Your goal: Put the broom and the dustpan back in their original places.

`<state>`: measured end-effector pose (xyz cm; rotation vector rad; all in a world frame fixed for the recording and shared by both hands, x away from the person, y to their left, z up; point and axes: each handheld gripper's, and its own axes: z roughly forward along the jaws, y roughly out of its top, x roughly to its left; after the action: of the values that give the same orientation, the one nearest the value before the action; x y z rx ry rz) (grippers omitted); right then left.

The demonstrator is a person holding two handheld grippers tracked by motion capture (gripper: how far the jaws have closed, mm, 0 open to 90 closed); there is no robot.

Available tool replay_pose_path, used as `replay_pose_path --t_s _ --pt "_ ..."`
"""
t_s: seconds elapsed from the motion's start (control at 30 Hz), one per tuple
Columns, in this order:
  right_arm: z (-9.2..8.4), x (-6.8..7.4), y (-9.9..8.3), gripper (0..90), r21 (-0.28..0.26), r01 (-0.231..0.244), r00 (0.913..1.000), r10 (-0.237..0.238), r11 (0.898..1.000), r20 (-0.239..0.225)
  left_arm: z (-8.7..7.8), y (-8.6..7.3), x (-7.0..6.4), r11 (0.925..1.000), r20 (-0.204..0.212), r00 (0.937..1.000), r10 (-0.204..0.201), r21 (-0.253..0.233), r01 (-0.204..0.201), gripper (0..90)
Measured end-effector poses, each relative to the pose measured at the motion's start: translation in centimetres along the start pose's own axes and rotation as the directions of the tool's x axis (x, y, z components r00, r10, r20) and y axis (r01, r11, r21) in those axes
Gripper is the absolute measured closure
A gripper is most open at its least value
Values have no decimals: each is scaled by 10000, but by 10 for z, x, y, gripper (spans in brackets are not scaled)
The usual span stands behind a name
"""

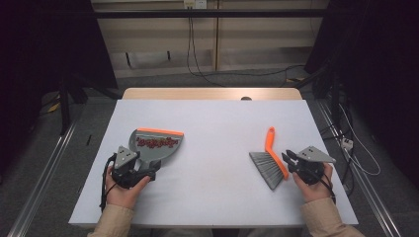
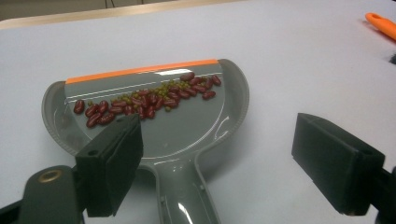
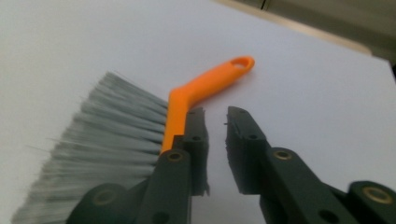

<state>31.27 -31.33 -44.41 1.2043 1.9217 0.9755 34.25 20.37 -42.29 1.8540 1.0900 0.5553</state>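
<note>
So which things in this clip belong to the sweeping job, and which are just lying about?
In the job:
- grey dustpan, orange lip, on the table
- red and green beans in its tray
- hand brush, orange handle, lying flat
- left gripper
- right gripper

Lying about:
- cables on the floor
- white table

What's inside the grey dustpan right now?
The dustpan holds a band of dark red beans mixed with small green beans, lying just behind its orange front lip. The rest of the pan floor is bare. A jaw of the left hand-held gripper hides the near left corner.
</note>
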Motion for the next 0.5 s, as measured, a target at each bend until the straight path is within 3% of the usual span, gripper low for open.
replay_pose_path --t_s 0.03,0.07,0.1,0.13,0.23,0.27,0.3,0.37,0.47,0.5 --pt "1 -6 -6 809 332 -82 10000 82 9994 4 0 0 0 10000 8 10000 45 -21 -45 165" --pt "1 -6 -6 809 332 -82 10000 82 9994 4 0 0 0 10000 -43 10000 34 -62 -34 165" --pt "3 -6 -12 856 750 -301 9986 333 9967 -422 0 0 0 10000 -11 10000 59 -52 -59 165" --pt "2 -3 -14 861 935 -231 9983 280 9953 -514 1 0 0 10000 25 10000 80 -10 -80 166" --pt "1 9 -14 900 1101 205 9970 -120 9937 -769 1 0 0 10000 51 10000 78 -7 -78 166" --pt "1 9 -14 900 1101 205 9970 -120 9937 -769 0 0 1 9999 14 9999 134 -3 -134 166" --pt "1 15 -13 900 1044 141 9922 -10 9944 -1244 0 1 1 9999 4 10000 79 -73 -79 166" --pt "1 18 -12 900 1055 254 9916 -116 9941 -1291 0 1 0 9999 -15 10000 97 -97 -97 165" --pt "-2 25 -8 827 620 211 9937 -141 9979 -1109 -1 2 0 9997 5 9999 139 -180 -139 154" --pt "-5 24 -5 711 212 -234 9936 256 9995 -1098 -1 2 0 9996 19 9999 154 -251 -154 131"
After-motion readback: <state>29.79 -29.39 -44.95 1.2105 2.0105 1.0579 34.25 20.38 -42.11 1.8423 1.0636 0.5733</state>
